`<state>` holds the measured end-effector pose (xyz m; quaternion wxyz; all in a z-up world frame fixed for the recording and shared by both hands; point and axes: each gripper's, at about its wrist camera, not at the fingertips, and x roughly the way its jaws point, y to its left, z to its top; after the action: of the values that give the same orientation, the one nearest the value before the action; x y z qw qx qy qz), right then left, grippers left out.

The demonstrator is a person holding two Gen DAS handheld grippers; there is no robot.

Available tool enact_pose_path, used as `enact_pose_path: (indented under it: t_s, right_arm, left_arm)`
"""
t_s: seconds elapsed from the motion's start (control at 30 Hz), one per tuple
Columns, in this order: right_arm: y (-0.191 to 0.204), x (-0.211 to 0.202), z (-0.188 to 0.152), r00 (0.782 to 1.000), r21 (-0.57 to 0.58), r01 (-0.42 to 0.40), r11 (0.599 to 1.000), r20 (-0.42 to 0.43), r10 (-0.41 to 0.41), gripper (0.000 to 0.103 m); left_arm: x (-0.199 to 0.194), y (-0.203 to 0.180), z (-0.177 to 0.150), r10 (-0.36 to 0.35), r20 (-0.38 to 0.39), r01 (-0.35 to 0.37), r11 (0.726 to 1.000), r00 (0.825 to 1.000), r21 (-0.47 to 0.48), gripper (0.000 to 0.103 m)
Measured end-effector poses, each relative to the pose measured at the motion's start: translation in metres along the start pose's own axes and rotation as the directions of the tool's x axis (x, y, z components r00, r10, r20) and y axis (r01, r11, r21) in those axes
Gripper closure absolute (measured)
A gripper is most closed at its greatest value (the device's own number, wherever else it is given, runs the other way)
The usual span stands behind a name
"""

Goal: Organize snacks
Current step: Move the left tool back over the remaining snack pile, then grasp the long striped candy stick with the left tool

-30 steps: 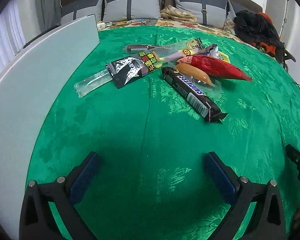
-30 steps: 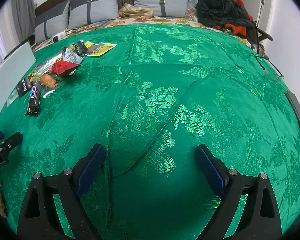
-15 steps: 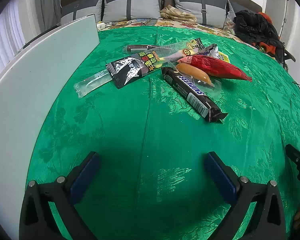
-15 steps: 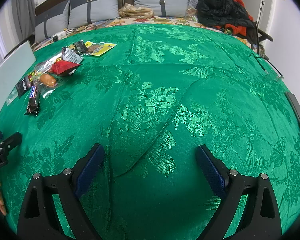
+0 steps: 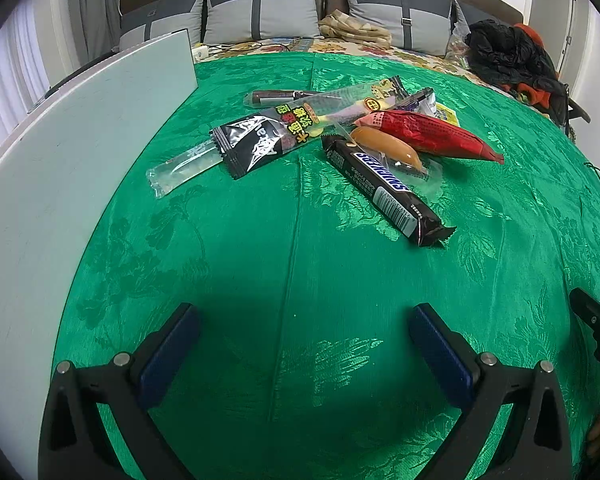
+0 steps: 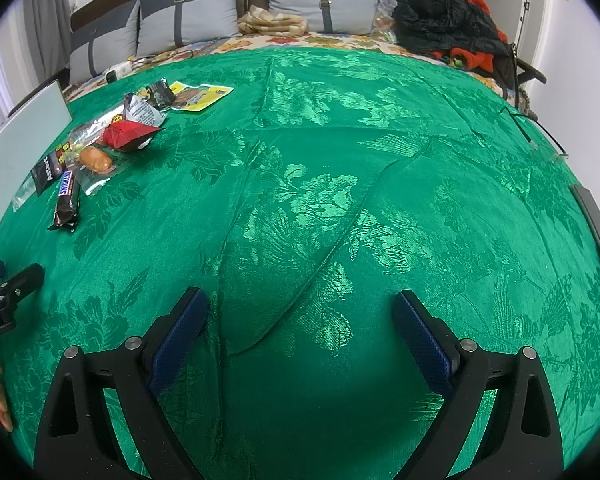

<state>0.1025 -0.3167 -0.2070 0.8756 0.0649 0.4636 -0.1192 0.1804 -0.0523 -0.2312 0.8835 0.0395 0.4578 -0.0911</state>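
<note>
Left wrist view, left to right: white board [image 5: 60,152] fills the left edge of the frame, standing along the green cloth [image 5: 300,264]. Snack pile sits upper centre. Clear sachet [image 5: 180,166] at the pile's left end, partly under the black foil pack [image 5: 252,142]. Long clear pack with yellow-green print [image 5: 332,110] runs diagonally up and right across the pile, its near end over the black foil pack. Snickers bar [image 5: 384,188] lies diagonally, centre-right, nearest the camera. Orange sausage in clear wrap [image 5: 388,148] touches its upper side. Red foil pack [image 5: 428,134] just behind that, pointing right. Left gripper [image 5: 304,344] at bottom centre, jaws wide, nothing between them, over bare cloth, well apart from the pile. Right gripper's tip shows at the far right edge.

Right wrist view: same pile in the upper left of the frame, Snickers bar [image 6: 66,200] at its near end, yellow flat packet [image 6: 198,96] at its far end. Left gripper's tip at the left edge. Right gripper [image 6: 300,320] bottom centre, jaws wide, empty, over creased cloth, well apart from the snacks. Pillows [image 6: 204,16] and dark clothing [image 6: 448,24] along the top.
</note>
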Motion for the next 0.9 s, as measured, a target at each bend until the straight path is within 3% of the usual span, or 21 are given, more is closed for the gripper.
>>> enact_pose_path:
  t_s: [0.47,0.53,0.6,0.67,0.77,0.9]
  right_arm:
    - [0.000,0.000,0.000,1.000,0.001,-0.001,1.000,-0.001,0.001,0.007]
    - [0.000,0.000,0.000,1.000,0.001,-0.001,1.000,-0.001,0.001,0.007]
    - [0.000,0.000,0.000,1.000,0.001,-0.002,1.000,-0.001,0.002,0.007]
    - [-0.001,0.000,0.000,1.000,0.001,-0.001,1.000,-0.001,0.001,0.007]
    - [-0.001,0.000,0.000,1.000,0.001,-0.001,1.000,-0.001,0.001,0.007]
    - [-0.001,0.000,0.000,1.000,0.001,-0.001,1.000,-0.001,0.001,0.007]
  left_arm:
    - [0.000,-0.001,0.005,-0.007,-0.007,0.007,1.000,1.000,0.015,0.000]
    - [0.000,0.001,0.008,-0.025,-0.042,0.027,0.998,0.999,0.049,0.000]
    - [0.001,0.004,0.015,-0.035,-0.128,0.046,0.995,0.991,0.085,0.000]
    - [-0.003,0.008,0.027,-0.048,-0.154,0.066,0.991,0.987,0.115,0.000]
    - [-0.022,0.022,0.071,-0.070,-0.086,0.085,0.979,0.994,0.184,0.000]
    - [-0.013,0.036,0.119,-0.056,-0.093,0.077,0.964,0.994,0.253,0.000]
